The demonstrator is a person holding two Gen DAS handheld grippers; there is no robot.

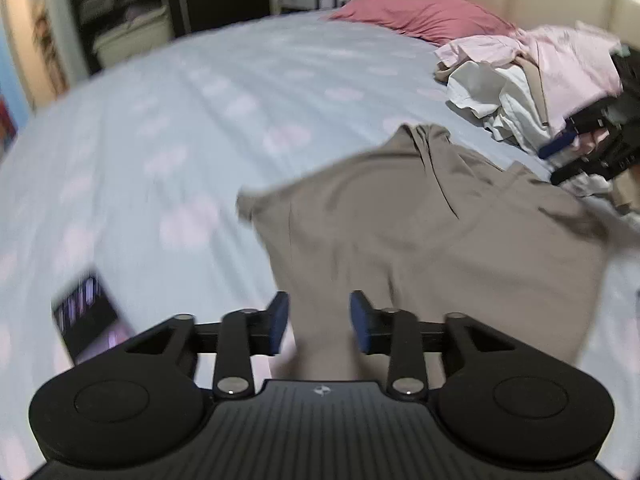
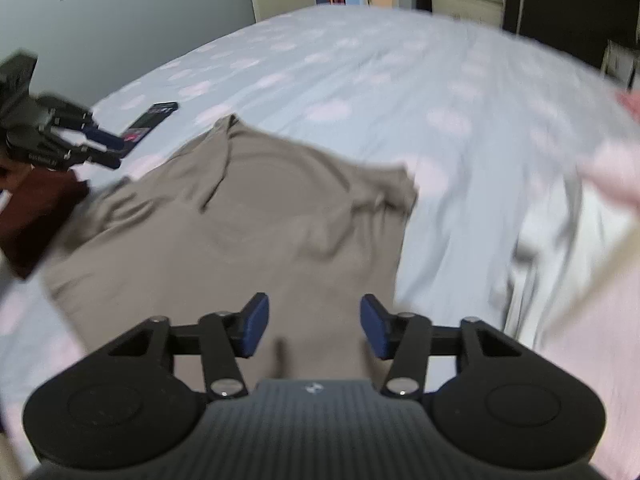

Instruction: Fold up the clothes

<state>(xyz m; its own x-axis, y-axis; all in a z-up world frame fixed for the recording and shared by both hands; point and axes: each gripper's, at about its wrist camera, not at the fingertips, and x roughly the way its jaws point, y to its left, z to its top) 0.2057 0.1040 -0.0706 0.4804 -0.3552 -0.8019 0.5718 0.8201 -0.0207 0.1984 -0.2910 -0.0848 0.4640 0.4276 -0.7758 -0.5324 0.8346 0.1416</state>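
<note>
My left hand-held gripper hangs over the near edge of the bed with its blue pads parted and nothing pinched between them; the taupe T-shirt lies on the sheet below the gap. My right hand-held gripper stands the same way, jaws apart, the shirt's cloth beneath them but not pressed by either pad.

The T-shirt lies spread on the pale blue sheet at the bed's near edge, roughly flat, with a long crease running from the far tip down its middle and one sleeve sticking out towards the middle of the bed. Both views are blurred, so finer wrinkles I cannot make out.

Towards the headboard end lies a heap of unfolded clothes, pink and white, just beside a dark pink pillow. A phone with a lit screen lies on the sheet near the bed's near edge, well apart from the shirt on the side away from the heap. A dark red sleeve shows at the shirt's edge.
</note>
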